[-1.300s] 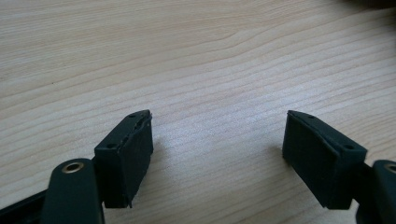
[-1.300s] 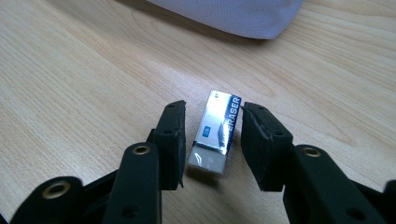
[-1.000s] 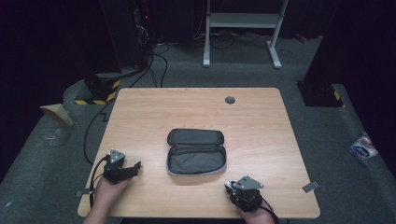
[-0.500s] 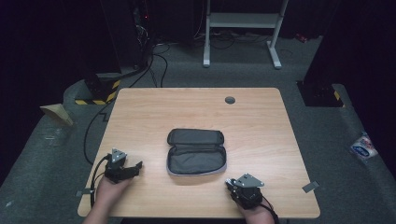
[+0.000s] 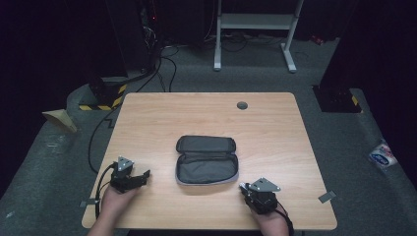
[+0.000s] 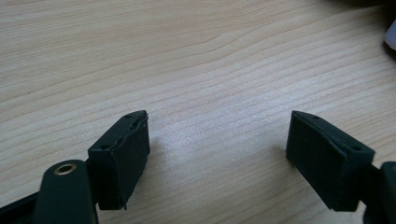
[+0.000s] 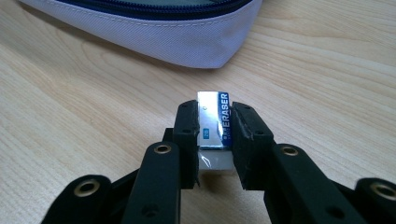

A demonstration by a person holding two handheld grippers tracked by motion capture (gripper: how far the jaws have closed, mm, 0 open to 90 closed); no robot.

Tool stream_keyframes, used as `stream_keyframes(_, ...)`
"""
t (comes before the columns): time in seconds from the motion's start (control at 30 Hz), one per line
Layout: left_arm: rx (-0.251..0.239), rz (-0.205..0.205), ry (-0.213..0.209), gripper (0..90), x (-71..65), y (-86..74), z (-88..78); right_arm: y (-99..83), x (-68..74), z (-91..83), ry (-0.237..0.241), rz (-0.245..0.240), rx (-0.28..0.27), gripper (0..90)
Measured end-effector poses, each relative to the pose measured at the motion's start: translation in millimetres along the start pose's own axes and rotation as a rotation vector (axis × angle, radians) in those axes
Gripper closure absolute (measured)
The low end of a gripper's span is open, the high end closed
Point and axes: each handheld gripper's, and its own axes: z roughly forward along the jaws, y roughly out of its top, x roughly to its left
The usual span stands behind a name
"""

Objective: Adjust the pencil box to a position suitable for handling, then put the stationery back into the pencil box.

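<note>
Gripping an eraser (image 7: 215,125), the right gripper (image 7: 214,135) has both pads pressed against its long sides; the eraser's blue-and-silver sleeve reads "ERASER" and its white end shows below the pads. It sits low over the desk (image 7: 327,70), near the rounded grey corner of the pouch (image 7: 154,35), apart from it.

High view: the right gripper (image 5: 244,187) is at the near edge of the desk (image 5: 275,128), just right of the pouch's near corner. The pouch (image 5: 205,160) lies unzipped and spread flat at mid-desk, dark inside.

Left gripper (image 6: 217,154): jaws spread wide, nothing between them, bare wood beneath. In the high view it (image 5: 145,175) rests on the desk at the near left, pointing towards the pouch, well apart from it.
</note>
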Motion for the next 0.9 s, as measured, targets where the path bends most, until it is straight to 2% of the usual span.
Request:
stream_keyframes(0.43,0.001,0.000,0.001,22.0,-0.2,0.1,-0.1,1.8,-5.5,-1.6,-0.015,0.007,-0.021,72.0)
stream_keyframes(0.9,0.001,-0.002,0.002,22.2,-0.7,-0.1,-0.2,11.4,-12.2,-4.6,-0.033,0.022,-0.072,72.0)
